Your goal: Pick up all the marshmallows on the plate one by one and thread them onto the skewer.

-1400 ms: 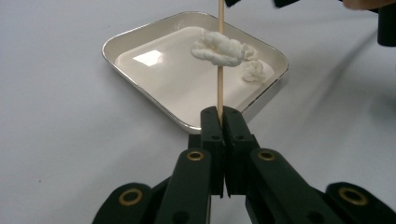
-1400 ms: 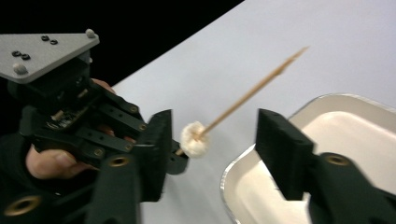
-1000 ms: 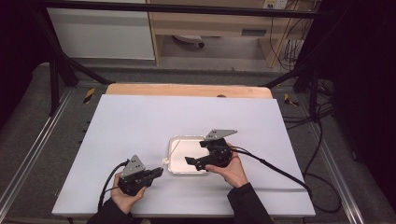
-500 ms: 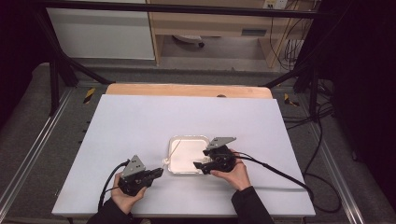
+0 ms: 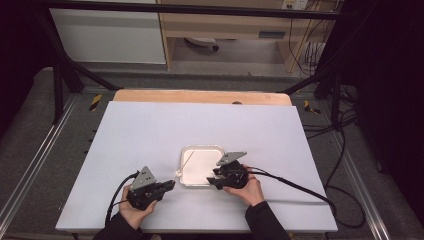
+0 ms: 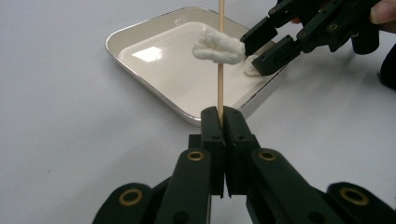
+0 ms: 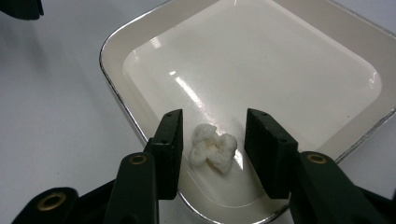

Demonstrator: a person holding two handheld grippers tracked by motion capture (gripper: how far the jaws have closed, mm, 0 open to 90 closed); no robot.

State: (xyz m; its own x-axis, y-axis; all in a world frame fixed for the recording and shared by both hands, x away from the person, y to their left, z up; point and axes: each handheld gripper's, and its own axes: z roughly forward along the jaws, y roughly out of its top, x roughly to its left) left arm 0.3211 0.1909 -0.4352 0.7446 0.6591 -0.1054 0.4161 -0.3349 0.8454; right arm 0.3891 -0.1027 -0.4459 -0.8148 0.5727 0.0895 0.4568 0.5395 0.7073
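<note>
One skewer (image 6: 220,56) tip cropped (upper edge)

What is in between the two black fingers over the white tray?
A small white fluffy lump lies on the tray between the right gripper fingers, untouched, in the right gripper view.

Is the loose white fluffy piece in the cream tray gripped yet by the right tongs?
Not yet. The white fluffy piece lies in the cream tray, gaps showing either side between the closing right tongs.

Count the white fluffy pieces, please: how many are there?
2. One piece is on the wooden stick; the other piece lies in the tray, between the right claw's jaws.
</note>
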